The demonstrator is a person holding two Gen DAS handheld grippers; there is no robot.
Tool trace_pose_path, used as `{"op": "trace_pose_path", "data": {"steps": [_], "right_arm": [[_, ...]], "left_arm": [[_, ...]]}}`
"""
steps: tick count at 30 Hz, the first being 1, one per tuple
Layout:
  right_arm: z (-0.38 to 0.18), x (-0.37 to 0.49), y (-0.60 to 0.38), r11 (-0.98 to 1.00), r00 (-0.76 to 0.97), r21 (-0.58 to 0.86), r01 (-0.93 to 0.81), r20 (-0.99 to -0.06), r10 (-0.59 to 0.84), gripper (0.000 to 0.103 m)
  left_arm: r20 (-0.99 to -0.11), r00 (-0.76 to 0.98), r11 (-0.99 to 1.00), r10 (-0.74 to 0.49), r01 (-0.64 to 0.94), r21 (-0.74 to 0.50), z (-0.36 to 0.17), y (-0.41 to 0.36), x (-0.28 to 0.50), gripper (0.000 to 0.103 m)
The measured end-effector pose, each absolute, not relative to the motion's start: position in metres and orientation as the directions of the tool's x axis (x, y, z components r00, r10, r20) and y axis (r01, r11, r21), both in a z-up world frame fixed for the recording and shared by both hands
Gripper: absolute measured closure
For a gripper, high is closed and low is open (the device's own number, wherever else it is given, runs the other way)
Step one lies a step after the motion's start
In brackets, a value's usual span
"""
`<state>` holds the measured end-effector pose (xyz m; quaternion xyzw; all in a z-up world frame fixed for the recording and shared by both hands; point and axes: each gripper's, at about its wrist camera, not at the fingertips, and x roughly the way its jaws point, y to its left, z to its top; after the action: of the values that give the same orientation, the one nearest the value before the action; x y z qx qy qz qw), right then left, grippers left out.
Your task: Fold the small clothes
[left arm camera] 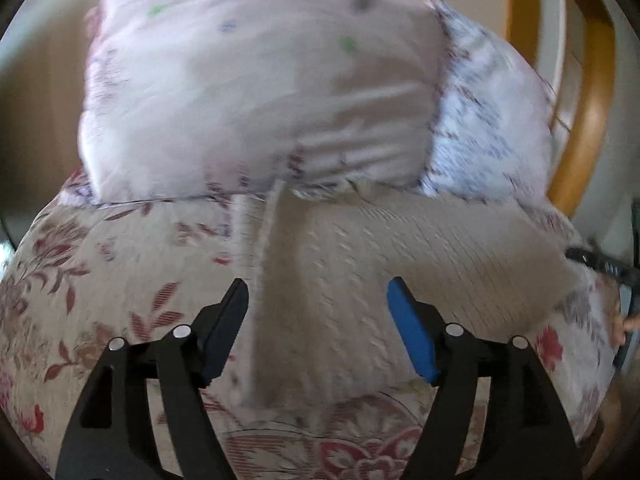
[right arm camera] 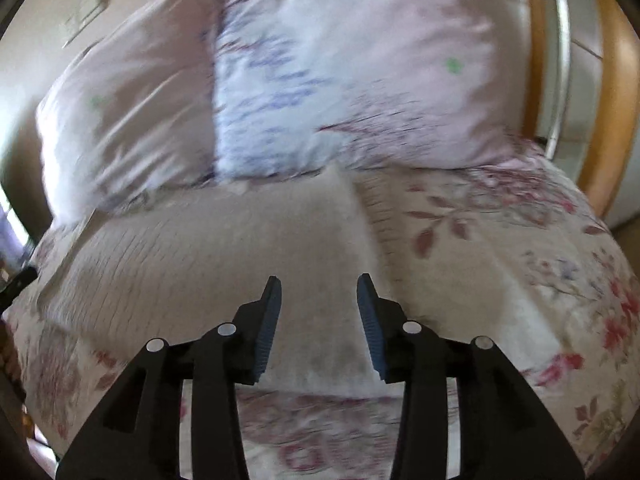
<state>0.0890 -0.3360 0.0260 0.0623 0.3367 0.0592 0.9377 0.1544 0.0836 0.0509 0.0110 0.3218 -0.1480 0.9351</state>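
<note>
A beige knitted garment (left arm camera: 360,260) lies flat on the floral bedspread (left arm camera: 100,280), with a folded edge running down its left side. My left gripper (left arm camera: 318,284) stands open over its near part, blue pads wide apart and nothing pressed between them. In the right wrist view the same garment (right arm camera: 224,248) spreads left of centre. My right gripper (right arm camera: 318,280) hovers open above its near right corner and holds nothing. Both views are blurred by motion.
Two pale pillows (left arm camera: 260,92) (left arm camera: 488,120) lean at the head of the bed, the same two pillows (right arm camera: 120,120) (right arm camera: 360,60) in the right wrist view. A curved wooden headboard (left arm camera: 592,120) (right arm camera: 616,100) rises behind. A dark tool part with a fingertip (left arm camera: 624,320) shows at the right edge.
</note>
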Motion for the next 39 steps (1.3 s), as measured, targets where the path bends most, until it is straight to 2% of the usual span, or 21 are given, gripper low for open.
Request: {"op": "trace_pose_path", "data": {"steps": [6, 10, 13, 15, 19, 22, 28, 33, 39], "right_arm": [[-0.002, 0.103, -0.331, 0.988, 0.687, 0.144, -0.052, -0.713, 0.139, 0.053], [-0.003, 0.103, -0.328, 0.989, 0.696, 0.136, -0.058, -0.705, 0.138, 0.049], [-0.002, 0.107, -0.320, 0.991, 0.673, 0.119, -0.066, -0.727, 0.132, 0.037], [0.002, 0.107, -0.315, 0.989, 0.664, 0.136, -0.064, -0.734, 0.144, 0.027], [0.007, 0.106, -0.313, 0.976, 0.669, 0.203, -0.082, -0.714, 0.205, 0.027], [0.007, 0.107, -0.313, 0.964, 0.666, 0.250, -0.093, -0.704, 0.247, 0.027], [0.010, 0.112, -0.303, 0.960, 0.677, 0.251, -0.121, -0.687, 0.265, 0.027], [0.009, 0.116, -0.296, 0.954, 0.675, 0.265, -0.143, -0.679, 0.290, 0.027], [0.005, 0.122, -0.289, 0.949, 0.675, 0.277, -0.149, -0.673, 0.303, 0.027]], "left_arm": [[-0.730, 0.639, 0.956, -0.243, 0.286, -0.068, 0.019, 0.070, 0.173, 0.031], [-0.741, 0.620, 0.955, -0.258, 0.278, -0.100, 0.017, 0.073, 0.176, 0.030], [-0.753, 0.603, 0.955, -0.264, 0.271, -0.118, 0.020, 0.074, 0.177, 0.030], [-0.744, 0.599, 0.951, -0.298, 0.257, -0.174, 0.024, 0.081, 0.176, 0.030], [-0.699, 0.611, 0.925, -0.372, 0.180, -0.335, 0.038, 0.114, 0.188, 0.030], [-0.713, 0.608, 0.928, -0.349, 0.119, -0.353, 0.037, 0.130, 0.206, 0.030], [-0.731, 0.551, 0.883, -0.402, 0.022, -0.470, 0.018, 0.154, 0.236, 0.032], [-0.700, 0.548, 0.842, -0.458, 0.015, -0.539, 0.014, 0.159, 0.246, 0.033], [-0.675, 0.545, 0.810, -0.498, 0.016, -0.586, 0.009, 0.157, 0.255, 0.042]]}}
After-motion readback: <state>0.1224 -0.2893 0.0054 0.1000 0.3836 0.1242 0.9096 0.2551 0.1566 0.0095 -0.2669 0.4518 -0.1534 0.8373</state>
